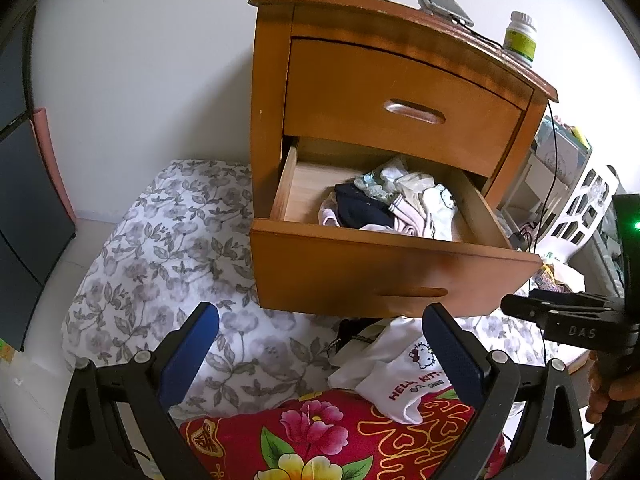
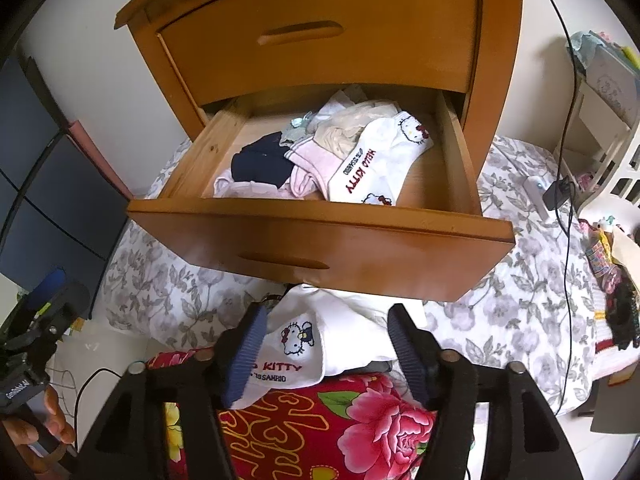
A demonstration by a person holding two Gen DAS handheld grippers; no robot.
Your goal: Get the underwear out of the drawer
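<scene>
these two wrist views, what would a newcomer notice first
The wooden nightstand with its lower drawer pulled open, a jumble of underwear inside. Below it, a white Hello Kitty piece lies on a red floral cushion, between the open right gripper's blue pads.

A white plastic bottle with a green label (image 1: 519,36) and a flat grey device (image 1: 440,0) are seen on the right edge of the wooden nightstand's top. A grey-and-white floral quilt (image 1: 160,248) is spread beneath. A red cushion with pink and yellow flowers (image 2: 320,420) is seen at the quilt's near edge. A black cable (image 2: 568,160) is draped along the right.
</scene>
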